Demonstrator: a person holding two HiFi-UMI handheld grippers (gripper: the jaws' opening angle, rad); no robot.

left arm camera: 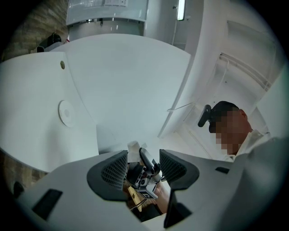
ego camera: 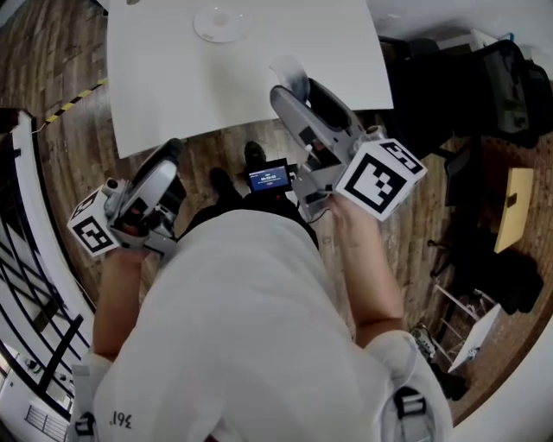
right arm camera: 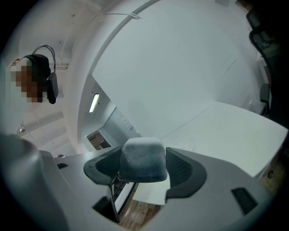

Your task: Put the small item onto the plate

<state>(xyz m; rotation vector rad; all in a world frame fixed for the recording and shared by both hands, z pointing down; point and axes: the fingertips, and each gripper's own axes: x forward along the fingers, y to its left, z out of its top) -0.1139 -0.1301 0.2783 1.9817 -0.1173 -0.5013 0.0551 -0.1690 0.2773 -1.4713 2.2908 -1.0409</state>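
**Because it looks soft, squeeze gently**

The grey block (right arm camera: 142,155) (light, squashy, I judge) sits clamped by its sides in the right claw (right arm camera: 144,168), over the bench (ego camera: 173,78), short of the plate (ego camera: 222,23). The left claw (left arm camera: 143,168) gapes, empty.

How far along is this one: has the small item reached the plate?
Picked up: the right gripper is shut on the small grey item. In hand: it hangs over the table, short of the plate. Remaining: set it on the plate, which looks empty. The left gripper is open.
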